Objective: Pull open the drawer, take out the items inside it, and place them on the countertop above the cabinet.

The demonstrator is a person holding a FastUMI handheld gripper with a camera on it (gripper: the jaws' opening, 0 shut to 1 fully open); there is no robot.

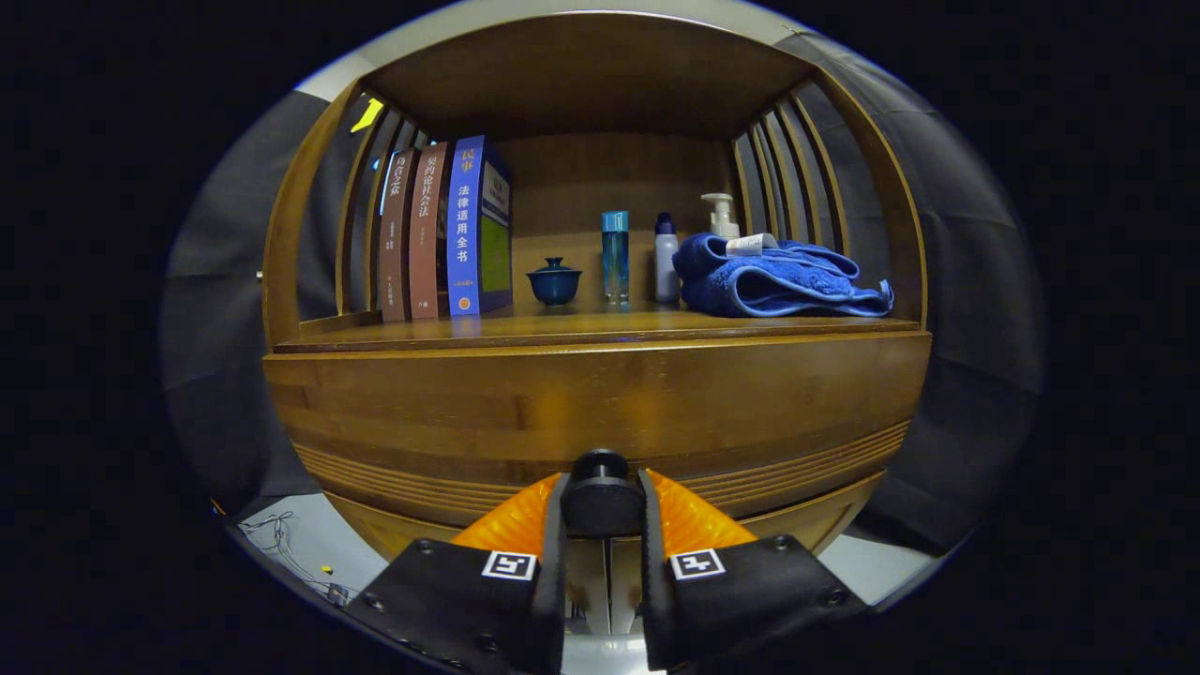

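Fingers (601, 506) clamped on the round dark drawer knob (600, 492), one finger pressed to each side, at bottom centre of the frame. Knob sits on the wooden drawer front (600, 403), which spans the middle of the frame; drawer looks closed, contents hidden. Grooved wood band runs along the lower edge of the drawer front. Directly above it is the worktop (581, 328) of the cabinet, inside a slatted wooden alcove. On the worktop, left of centre: three upright books (441, 230), two brown and one blue, leaning slightly against the left slats. Centre: small dark blue lidded cup (554, 279), then a tall clear blue bottle (615, 255), then a white bottle with dark cap (666, 258). Right of centre: folded blue towel (783, 281) with a small white tube (753, 245) lying on top, white pump bottle (720, 216) behind it. Loose cable (281, 544) on the pale floor at lower left.
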